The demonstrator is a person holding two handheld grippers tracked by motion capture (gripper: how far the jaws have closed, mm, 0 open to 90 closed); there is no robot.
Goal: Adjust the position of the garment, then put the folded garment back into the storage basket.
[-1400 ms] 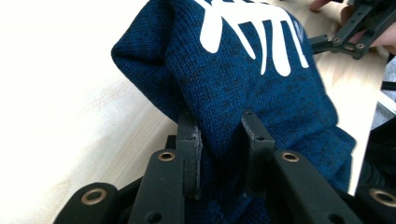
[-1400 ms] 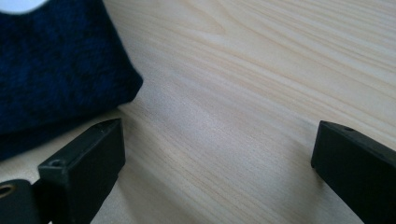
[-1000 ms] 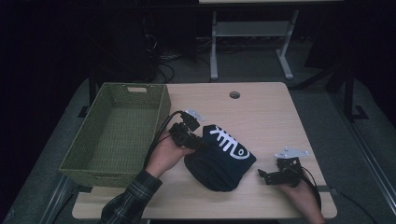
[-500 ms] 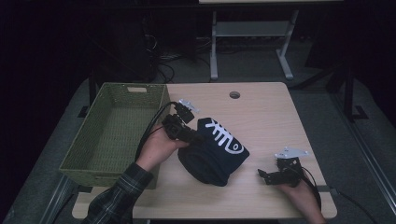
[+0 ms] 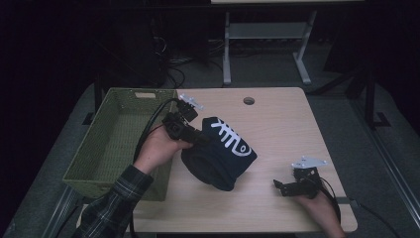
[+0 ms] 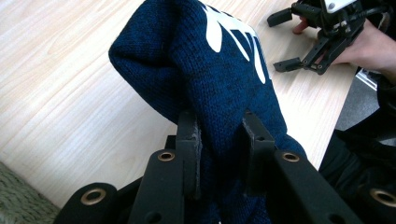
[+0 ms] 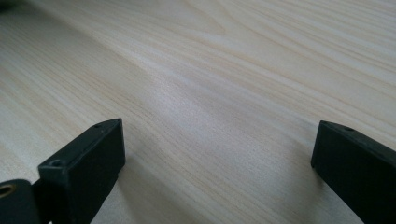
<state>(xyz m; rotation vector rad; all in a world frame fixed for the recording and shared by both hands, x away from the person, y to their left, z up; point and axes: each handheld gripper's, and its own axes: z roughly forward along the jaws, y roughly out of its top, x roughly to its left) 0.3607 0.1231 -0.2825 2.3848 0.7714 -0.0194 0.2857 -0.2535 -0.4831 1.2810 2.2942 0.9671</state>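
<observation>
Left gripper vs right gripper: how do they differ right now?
Left gripper is shut on the navy knit beanie, fabric pinched between its pads; right gripper stands open with nothing between its jaws. The left holds the beanie lifted beside the green basket; the right sits low over bare table near the front right corner. Shared: both are black two-jaw tools, each held in a hand.
</observation>
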